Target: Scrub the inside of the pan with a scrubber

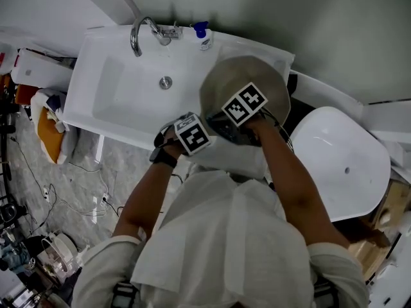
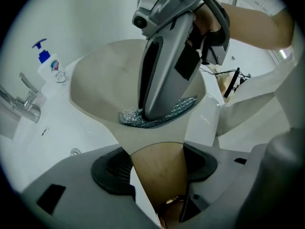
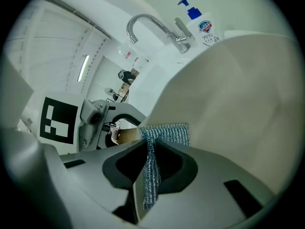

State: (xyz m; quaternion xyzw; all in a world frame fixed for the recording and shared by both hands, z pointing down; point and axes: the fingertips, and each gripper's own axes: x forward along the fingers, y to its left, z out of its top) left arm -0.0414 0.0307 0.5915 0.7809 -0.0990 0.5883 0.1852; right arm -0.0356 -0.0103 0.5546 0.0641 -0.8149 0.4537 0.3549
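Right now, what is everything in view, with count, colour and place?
sink: one, white, centre of the head view.
tap: one, chrome, sink's back edge.
soap bottle: one, white with blue pump, beside the tap.
pan: one, beige, tilted at the sink's right end.
scrubber: one, silvery mesh, inside the pan.
rounded shell: one, white, right of the pan.
clutter: several items, mixed colours, floor at left.
left tongs: one, grey, closed on the pan's handle.
right tongs: one, grey, clamping the scrubber.
arms: two, bare, from white sleeves.
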